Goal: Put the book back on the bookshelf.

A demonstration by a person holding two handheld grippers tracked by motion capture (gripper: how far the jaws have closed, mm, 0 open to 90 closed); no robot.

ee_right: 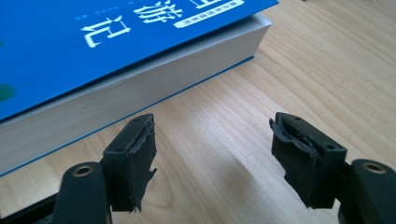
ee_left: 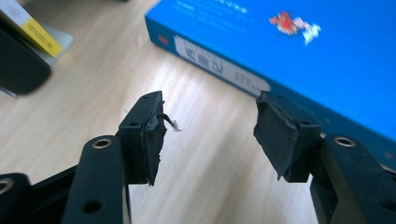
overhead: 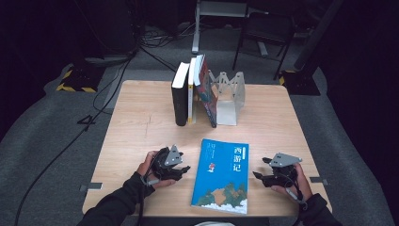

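A thick blue book lies flat on the wooden table near the front edge, its cover up with white characters. My left gripper sits just left of the book, jaws open and pointing at its spine, with bare wood between the pads. My right gripper rests just right of the book, open, facing the white page edge. Nothing lies between its fingers.
At the back of the table several books stand upright against a metal bookend. Behind the table, the floor holds cables, a chair and stand feet. Bare wood lies to the left and right of the blue book.
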